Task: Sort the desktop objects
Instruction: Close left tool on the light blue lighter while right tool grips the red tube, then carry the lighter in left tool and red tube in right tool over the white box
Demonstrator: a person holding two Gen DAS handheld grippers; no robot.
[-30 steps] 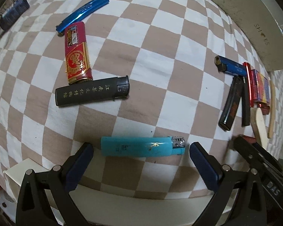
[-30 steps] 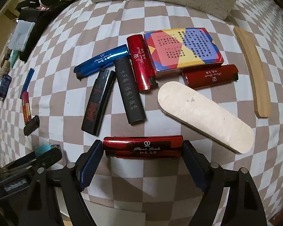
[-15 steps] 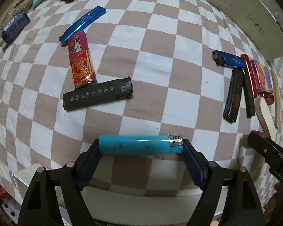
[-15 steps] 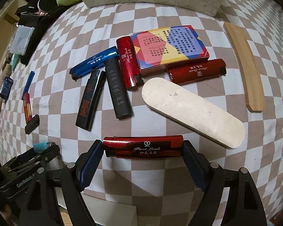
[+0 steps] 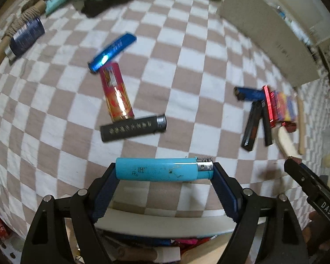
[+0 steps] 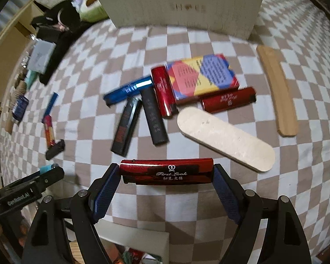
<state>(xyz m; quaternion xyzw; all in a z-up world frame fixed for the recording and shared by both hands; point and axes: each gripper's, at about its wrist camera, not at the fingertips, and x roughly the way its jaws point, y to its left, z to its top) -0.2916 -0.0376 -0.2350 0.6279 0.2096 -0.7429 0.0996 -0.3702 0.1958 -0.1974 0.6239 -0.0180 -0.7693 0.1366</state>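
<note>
On the checked cloth (image 5: pixel 187 70), the left gripper (image 5: pixel 164 171) is clamped end to end on a turquoise lighter (image 5: pixel 160 171), lifted off the cloth. Beyond it lie a black lighter (image 5: pixel 133 128), a red-gold lighter (image 5: pixel 116 94) and a blue lighter (image 5: pixel 112 51). The right gripper (image 6: pixel 166 172) is clamped on a dark red lighter (image 6: pixel 166 172) above the cloth, nearer than a pile: a white oval board (image 6: pixel 225 138), a patterned box (image 6: pixel 201 77) and a wooden strip (image 6: pixel 277 90). A second ago the left jaws stood wide around the turquoise lighter lying on the cloth; both lighters now ride higher.
</note>
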